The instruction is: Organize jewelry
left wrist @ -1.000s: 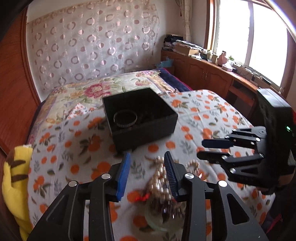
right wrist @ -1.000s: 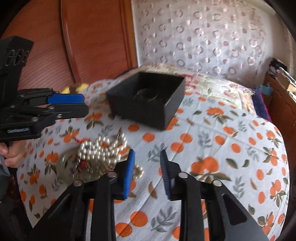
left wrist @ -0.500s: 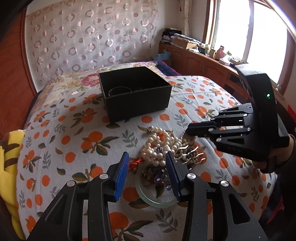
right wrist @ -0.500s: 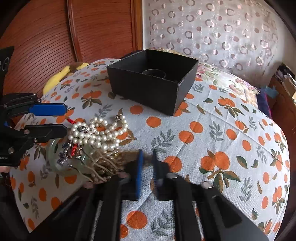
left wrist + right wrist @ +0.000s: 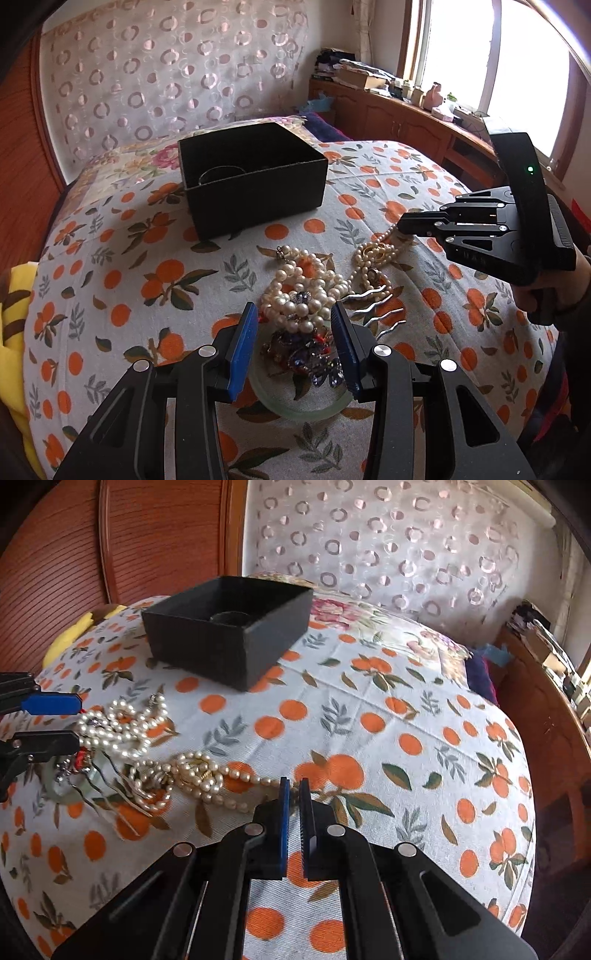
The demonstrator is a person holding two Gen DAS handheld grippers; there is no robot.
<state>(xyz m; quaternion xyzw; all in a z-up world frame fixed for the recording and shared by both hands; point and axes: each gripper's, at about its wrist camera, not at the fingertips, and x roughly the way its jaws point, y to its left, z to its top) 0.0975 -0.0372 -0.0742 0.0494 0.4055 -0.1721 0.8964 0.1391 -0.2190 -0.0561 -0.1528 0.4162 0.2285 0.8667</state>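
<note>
A heap of jewelry lies on the orange-print bedspread: white pearl strands [image 5: 299, 291], a cream pearl necklace [image 5: 373, 254] [image 5: 199, 775], a jade bangle [image 5: 303, 406], purple crystal pieces [image 5: 314, 354] and silver hair pins [image 5: 376, 306]. A black open box [image 5: 251, 184] [image 5: 229, 627] stands behind with a bangle [image 5: 221, 173] inside. My left gripper [image 5: 293, 328] is open over the heap. My right gripper [image 5: 293, 794] is shut on the end of the cream pearl necklace, drawing it out to the right.
A yellow plush [image 5: 14, 332] lies at the bed's left edge. A wooden headboard [image 5: 110, 535] and a curtain [image 5: 166, 74] stand behind the bed. A wooden cabinet with clutter [image 5: 406, 110] runs under the window on the right.
My right gripper has closed on the cream pearl necklace and pulled a strand out of the heap to the right. My left gripper has drawn back a little and stays open.
</note>
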